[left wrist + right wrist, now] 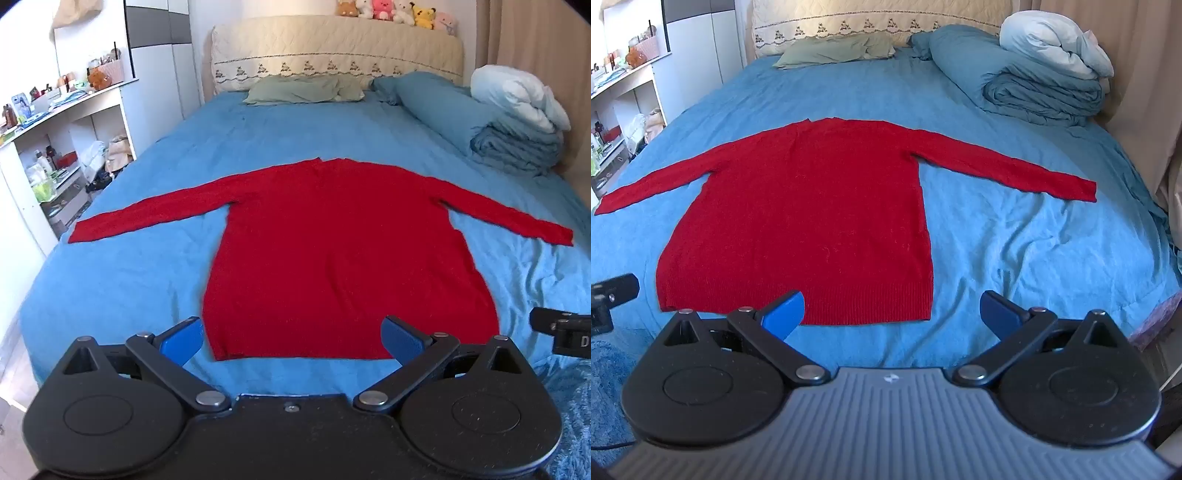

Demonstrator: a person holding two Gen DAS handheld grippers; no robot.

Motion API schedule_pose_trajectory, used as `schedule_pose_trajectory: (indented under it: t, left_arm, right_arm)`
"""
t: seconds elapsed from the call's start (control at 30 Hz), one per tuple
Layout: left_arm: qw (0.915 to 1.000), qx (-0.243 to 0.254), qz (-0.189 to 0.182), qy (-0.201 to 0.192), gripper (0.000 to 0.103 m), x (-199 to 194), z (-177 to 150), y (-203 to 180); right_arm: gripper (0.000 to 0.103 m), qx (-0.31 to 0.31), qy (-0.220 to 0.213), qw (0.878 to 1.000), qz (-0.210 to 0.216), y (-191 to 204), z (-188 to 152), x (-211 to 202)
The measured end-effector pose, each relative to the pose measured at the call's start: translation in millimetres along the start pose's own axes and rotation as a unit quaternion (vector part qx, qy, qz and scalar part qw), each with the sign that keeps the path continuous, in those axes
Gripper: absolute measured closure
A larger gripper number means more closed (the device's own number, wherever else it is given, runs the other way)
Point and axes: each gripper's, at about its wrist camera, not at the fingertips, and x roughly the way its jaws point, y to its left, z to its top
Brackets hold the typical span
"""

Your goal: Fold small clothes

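A red long-sleeved sweater (332, 251) lies flat on the blue bedsheet (129, 280), both sleeves spread out sideways, hem toward me. It also shows in the right wrist view (812, 221). My left gripper (291, 339) is open and empty, held above the hem with its blue fingertips (183, 339) either side of the hem's width. My right gripper (892, 314) is open and empty, over the hem's right corner. Part of the right gripper (561, 332) shows at the left view's right edge, and part of the left gripper (609, 299) at the right view's left edge.
A green pillow (303, 90) and rolled blue and white duvets (509, 122) lie at the head of the bed. A cream headboard (332, 51) carries plush toys. White shelving (55, 155) with clutter stands left of the bed. A curtain (1145, 74) hangs on the right.
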Motion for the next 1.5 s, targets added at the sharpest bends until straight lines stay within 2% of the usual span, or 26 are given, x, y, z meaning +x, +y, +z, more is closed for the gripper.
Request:
schedule_pose_trajectory:
  t: [0.03, 0.1, 0.23, 0.27, 0.6, 1.5]
  left_arm:
    - [1.0000, 0.005, 0.007, -0.002, 0.000, -1, 0, -5]
    - [0.9998, -0.013, -0.007, -0.011, 0.000, -3, -4, 0]
    - [0.9999, -0.010, -0.006, -0.013, 0.000, -7, -11, -6]
    - [0.9998, -0.014, -0.011, 0.000, 0.000, -1, -3, -2]
    - [0.9995, -0.024, -0.018, -0.005, 0.000, -3, -2, 5]
    - [0.9996, -0.024, -0.005, -0.016, 0.000, -6, -2, 3]
  right_arm:
    - [0.000, 0.001, 0.000, 1.000, 0.001, 1, 0, 0]
    - [0.000, 0.002, -0.002, 1.000, 0.002, 4, -1, -2]
    - [0.000, 0.001, 0.004, 1.000, 0.001, 2, 0, 1]
    - [0.000, 0.001, 0.005, 1.000, 0.000, 1, 0, 1]
    - [0.000, -0.001, 0.004, 1.000, -0.001, 4, -1, 0]
    - [0.000, -0.010, -0.002, 1.000, 0.000, 7, 0, -2]
